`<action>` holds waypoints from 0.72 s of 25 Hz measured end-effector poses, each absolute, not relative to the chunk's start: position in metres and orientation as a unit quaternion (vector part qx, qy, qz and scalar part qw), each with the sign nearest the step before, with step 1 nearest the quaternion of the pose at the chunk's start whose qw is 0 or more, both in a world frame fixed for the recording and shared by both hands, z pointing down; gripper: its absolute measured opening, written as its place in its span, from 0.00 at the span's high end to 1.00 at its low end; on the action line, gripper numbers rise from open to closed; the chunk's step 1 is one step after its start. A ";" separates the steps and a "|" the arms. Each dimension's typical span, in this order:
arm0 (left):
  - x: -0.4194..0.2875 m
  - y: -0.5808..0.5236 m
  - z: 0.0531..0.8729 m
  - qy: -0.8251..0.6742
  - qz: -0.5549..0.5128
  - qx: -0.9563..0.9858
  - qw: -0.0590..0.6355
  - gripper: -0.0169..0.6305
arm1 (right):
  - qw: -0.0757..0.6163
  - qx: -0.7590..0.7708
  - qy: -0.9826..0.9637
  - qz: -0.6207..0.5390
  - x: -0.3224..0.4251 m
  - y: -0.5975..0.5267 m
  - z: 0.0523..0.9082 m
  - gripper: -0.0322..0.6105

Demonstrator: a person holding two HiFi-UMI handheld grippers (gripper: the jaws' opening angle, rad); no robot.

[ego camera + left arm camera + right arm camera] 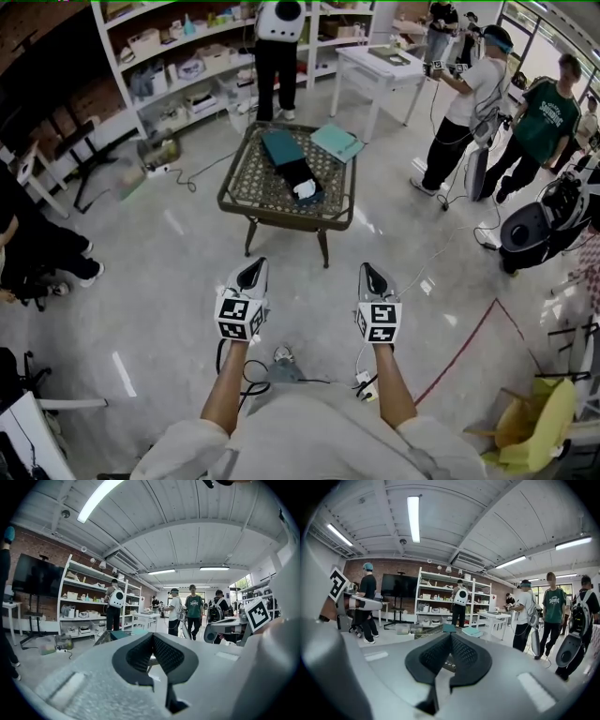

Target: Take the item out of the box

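A low table with a woven top stands ahead of me on the floor. On it lies an open dark box with a white item at its near end, and a teal lid lies beside it to the right. My left gripper and right gripper are held side by side, well short of the table, both pointing at it. Each is shut with nothing between its pads. The right gripper view shows the teal box just beyond its tips. In its own view the left gripper shows only closed pads.
Several people stand at the back and right. White shelves line the far wall, with a white table beside them. Cables trail on the floor left of the low table. A red floor line and a yellow chair are at right.
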State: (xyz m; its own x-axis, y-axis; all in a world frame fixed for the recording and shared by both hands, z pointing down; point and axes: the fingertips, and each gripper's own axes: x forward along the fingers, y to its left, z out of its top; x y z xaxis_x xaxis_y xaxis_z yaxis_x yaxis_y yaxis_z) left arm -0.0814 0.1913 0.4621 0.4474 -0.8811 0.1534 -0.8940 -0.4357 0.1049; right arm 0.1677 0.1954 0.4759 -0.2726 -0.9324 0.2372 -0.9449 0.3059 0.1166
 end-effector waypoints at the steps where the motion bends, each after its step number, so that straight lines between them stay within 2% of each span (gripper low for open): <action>1: -0.085 0.179 0.461 -0.522 0.036 0.848 0.086 0.97 | 0.131 0.590 -0.796 0.023 0.163 0.183 0.474 0.95; 18: -0.132 0.028 0.456 -0.499 0.029 0.863 0.077 0.97 | 0.137 0.608 -0.782 0.010 0.116 0.043 0.472 0.95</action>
State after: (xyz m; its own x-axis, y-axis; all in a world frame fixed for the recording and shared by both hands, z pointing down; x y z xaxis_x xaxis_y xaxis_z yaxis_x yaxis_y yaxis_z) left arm -0.1324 0.0280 0.4565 0.5011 -0.8560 0.1272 -0.8650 -0.4908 0.1046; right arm 0.1159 0.0435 0.4715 -0.2230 -0.9484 0.2256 -0.9536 0.2602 0.1512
